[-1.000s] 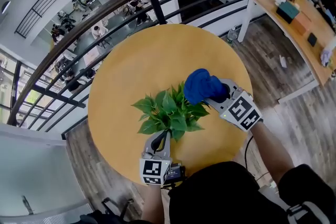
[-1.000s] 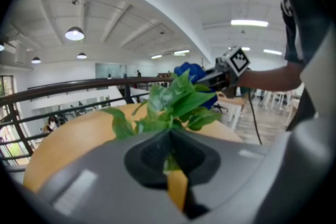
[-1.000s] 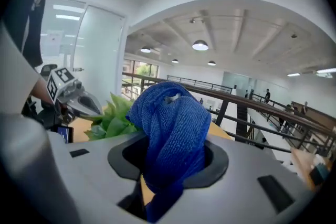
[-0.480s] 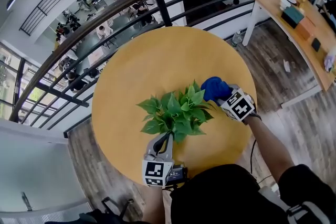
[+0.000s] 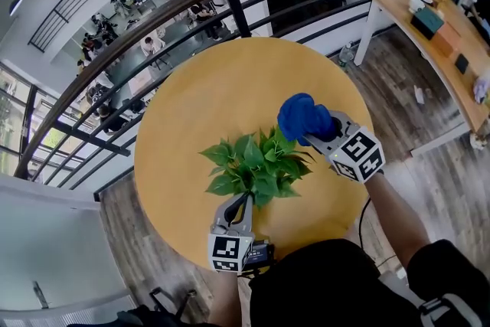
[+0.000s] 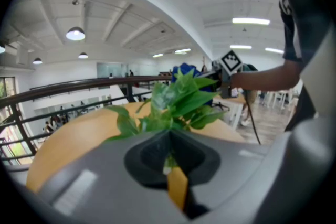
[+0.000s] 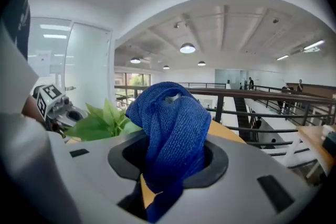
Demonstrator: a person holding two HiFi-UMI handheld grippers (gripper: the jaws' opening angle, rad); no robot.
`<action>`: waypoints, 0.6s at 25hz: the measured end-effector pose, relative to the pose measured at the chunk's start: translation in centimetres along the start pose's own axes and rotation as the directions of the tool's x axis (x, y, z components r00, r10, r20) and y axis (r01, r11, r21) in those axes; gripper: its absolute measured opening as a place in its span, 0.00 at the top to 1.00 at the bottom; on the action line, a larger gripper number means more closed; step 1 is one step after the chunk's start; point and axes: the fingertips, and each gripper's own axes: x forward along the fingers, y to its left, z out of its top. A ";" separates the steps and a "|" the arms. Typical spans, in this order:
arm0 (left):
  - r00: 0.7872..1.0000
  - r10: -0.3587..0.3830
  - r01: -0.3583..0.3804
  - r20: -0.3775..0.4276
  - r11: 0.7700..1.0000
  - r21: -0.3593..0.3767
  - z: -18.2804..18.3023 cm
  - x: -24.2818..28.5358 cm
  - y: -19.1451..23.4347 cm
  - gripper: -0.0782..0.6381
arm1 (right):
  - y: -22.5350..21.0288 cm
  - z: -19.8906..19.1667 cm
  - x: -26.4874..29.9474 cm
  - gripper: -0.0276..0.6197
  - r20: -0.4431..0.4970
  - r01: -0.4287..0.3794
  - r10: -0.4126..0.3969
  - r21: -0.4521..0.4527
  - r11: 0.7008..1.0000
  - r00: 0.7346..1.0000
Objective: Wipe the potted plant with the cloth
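Head view: plant (image 5: pixel 256 165) mid-table (image 5: pixel 199 88). My left tongs (image 5: pixel 239 203) sit at its lower edge, unmoved. My right tongs (image 5: pixel 318 132) carry the cloth (image 5: pixel 304 117), back over the upper-right leaves (half a second ago it sat lower, at the right edge). I judge a wiping stroke is under way.

Left gripper view: jaws closed, nipping a sliver of stem.

Right gripper view: jaws clamped on cloth; plant at lower left.
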 end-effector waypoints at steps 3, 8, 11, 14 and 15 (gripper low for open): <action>1.000 -0.001 0.001 -0.005 1.000 0.000 -0.2 -0.1 0.2 0.89 | 0.1 -5.3 2.1 0.71 -0.164 0.021 -0.014 0.045 0.999 0.986; 1.000 0.010 -0.010 -0.007 1.000 -0.004 -0.3 -0.3 0.5 0.89 | -0.6 -13.1 3.1 0.71 -0.364 0.083 -0.009 0.188 0.979 0.931; 1.000 0.015 -0.015 -0.008 1.000 -0.005 -0.1 -0.5 0.5 0.89 | -1.4 -13.3 2.3 0.71 -0.358 0.125 -0.043 0.209 0.970 0.933; 1.000 0.017 -0.017 -0.003 1.000 -0.007 -0.1 -0.6 0.8 0.89 | -2.6 -8.3 0.4 0.71 -0.206 0.166 -0.128 0.183 0.969 0.970; 1.000 0.018 -0.018 -0.002 1.000 -0.007 -0.1 -0.6 0.8 0.89 | -3.0 -6.1 -0.6 0.71 -0.149 0.189 -0.165 0.158 0.969 0.975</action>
